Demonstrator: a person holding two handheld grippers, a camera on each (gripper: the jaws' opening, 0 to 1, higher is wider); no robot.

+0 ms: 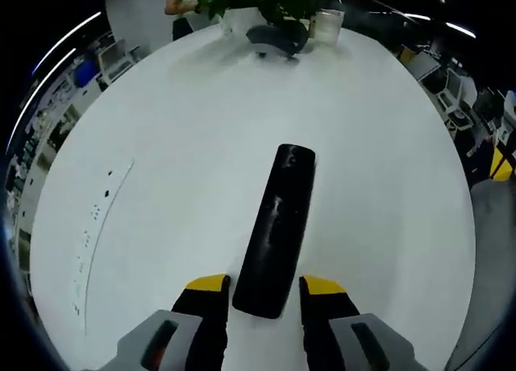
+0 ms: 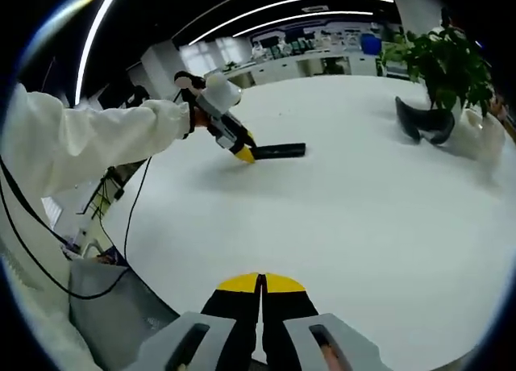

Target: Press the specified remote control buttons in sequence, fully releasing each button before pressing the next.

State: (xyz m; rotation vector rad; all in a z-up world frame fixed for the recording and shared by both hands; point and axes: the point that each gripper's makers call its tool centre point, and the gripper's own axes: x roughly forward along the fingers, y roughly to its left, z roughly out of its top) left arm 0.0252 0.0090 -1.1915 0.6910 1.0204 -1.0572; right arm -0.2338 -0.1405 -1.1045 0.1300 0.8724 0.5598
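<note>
Left gripper straddles the near end of the remote lying on the table, jaws open, apparently to steady it, while right gripper, jaws closed to a point for pressing, waits well apart.

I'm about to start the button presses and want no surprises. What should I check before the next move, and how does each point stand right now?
1. Long black remote control lies flat on the round white table: ok.
2. Left gripper has its jaws open on either side of the remote's near end: ok.
3. Left jaws actually touching the remote: cannot tell.
4. Right gripper jaws shut, ready as a pressing tip: ok.
5. Right gripper close to the remote: not ok, it is far across the table.
6. Buttons facing up: cannot tell.
</note>
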